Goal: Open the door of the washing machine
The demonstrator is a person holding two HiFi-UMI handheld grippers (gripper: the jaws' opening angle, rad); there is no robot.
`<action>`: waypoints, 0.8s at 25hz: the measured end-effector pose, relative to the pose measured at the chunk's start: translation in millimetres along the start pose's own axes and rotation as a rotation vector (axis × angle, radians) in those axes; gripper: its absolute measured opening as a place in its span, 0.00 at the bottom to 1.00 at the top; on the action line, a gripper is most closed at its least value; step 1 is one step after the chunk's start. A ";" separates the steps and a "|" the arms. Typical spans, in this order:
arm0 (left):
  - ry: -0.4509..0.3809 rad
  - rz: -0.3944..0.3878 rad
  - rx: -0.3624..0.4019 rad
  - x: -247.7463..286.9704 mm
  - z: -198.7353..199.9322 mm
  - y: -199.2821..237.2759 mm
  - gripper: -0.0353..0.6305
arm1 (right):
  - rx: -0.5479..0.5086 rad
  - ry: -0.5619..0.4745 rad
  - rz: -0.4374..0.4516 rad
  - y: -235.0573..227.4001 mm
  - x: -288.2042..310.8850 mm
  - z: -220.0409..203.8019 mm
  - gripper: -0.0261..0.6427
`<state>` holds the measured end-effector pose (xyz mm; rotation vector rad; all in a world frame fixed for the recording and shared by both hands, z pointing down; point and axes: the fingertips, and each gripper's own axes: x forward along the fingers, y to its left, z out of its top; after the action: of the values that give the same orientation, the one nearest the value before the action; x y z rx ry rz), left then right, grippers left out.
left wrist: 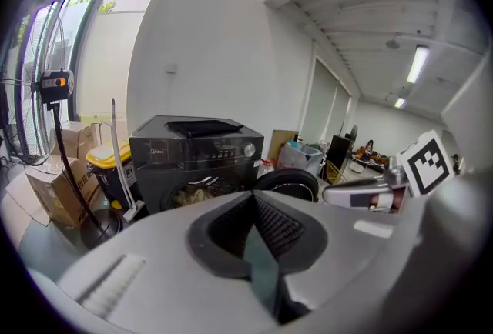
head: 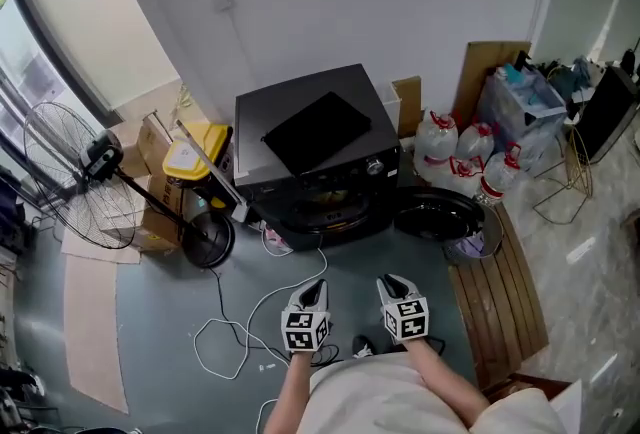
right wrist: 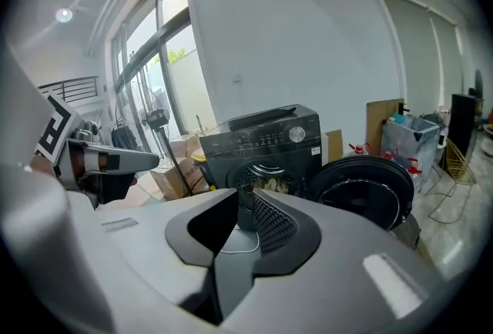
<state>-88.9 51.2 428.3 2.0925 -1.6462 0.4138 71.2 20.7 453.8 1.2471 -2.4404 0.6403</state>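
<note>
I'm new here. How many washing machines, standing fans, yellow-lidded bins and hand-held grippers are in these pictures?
washing machine: 1
standing fan: 1
yellow-lidded bin: 1
grippers: 2, the left gripper and the right gripper
Total: 5

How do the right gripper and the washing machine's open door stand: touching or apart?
Apart. The head view shows floor between the right gripper and the open door; the right gripper view shows the door well beyond the jaws.
</note>
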 end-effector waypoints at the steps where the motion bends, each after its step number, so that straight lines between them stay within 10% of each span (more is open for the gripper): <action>1: -0.004 0.000 -0.002 -0.4 -0.2 -0.8 0.14 | 0.004 -0.002 -0.004 -1.7 -1.7 0.0 0.12; 20: 0.019 -0.003 -0.059 5.9 -19.1 -6.7 0.14 | -0.023 0.012 0.043 -2.3 -28.0 -9.9 0.04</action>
<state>-80.2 57.4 446.5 2.0413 -1.6250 0.3777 89.7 43.6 449.5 1.1811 -2.4638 0.6282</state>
